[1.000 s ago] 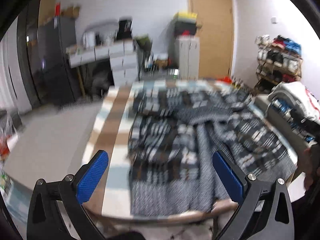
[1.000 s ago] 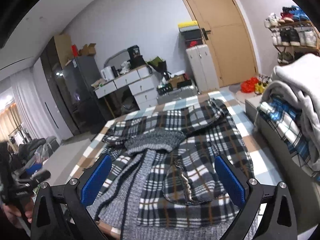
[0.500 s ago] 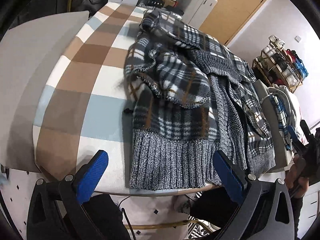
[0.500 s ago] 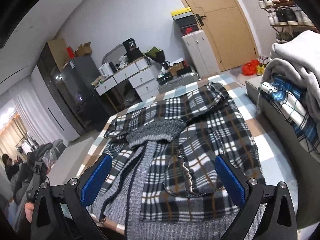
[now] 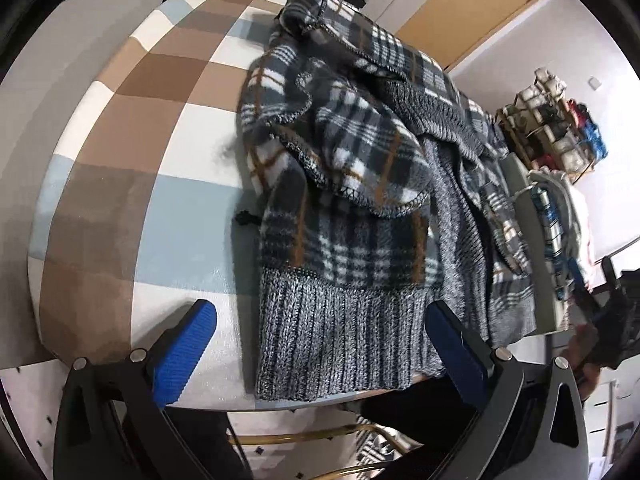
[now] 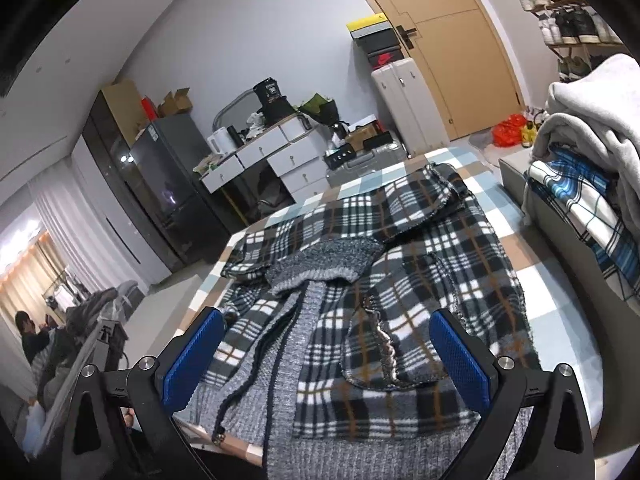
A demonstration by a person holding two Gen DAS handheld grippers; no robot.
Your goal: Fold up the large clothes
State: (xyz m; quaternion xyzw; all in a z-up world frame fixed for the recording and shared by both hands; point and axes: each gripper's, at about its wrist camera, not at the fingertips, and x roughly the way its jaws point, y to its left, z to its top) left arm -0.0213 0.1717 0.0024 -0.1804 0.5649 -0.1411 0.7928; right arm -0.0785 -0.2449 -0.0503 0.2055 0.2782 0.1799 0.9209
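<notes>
A plaid fleece jacket (image 5: pixel 352 184) with a grey knit hem and collar lies spread and rumpled on a checked table (image 5: pixel 120 152). Its ribbed hem (image 5: pixel 336 336) hangs at the near edge. My left gripper (image 5: pixel 320 344) is open just above that hem's left corner, holding nothing. In the right wrist view the same jacket (image 6: pixel 400 288) lies front up, with its grey knit placket (image 6: pixel 288 360) and a pocket (image 6: pixel 384 344) between the blue pads. My right gripper (image 6: pixel 324 356) is open over the jacket's near right part, holding nothing.
A pile of folded clothes (image 6: pixel 592 168) sits on a grey bench right of the table. A shoe rack (image 5: pixel 556 128) stands behind it. White drawers (image 6: pixel 272 156), a dark fridge (image 6: pixel 168 184) and a wooden door (image 6: pixel 448 40) line the far wall. A person (image 6: pixel 28 336) stands far left.
My left gripper has tilted down from a level view of the room and moved closer to the jacket's hem. My right gripper has lowered slightly toward the jacket.
</notes>
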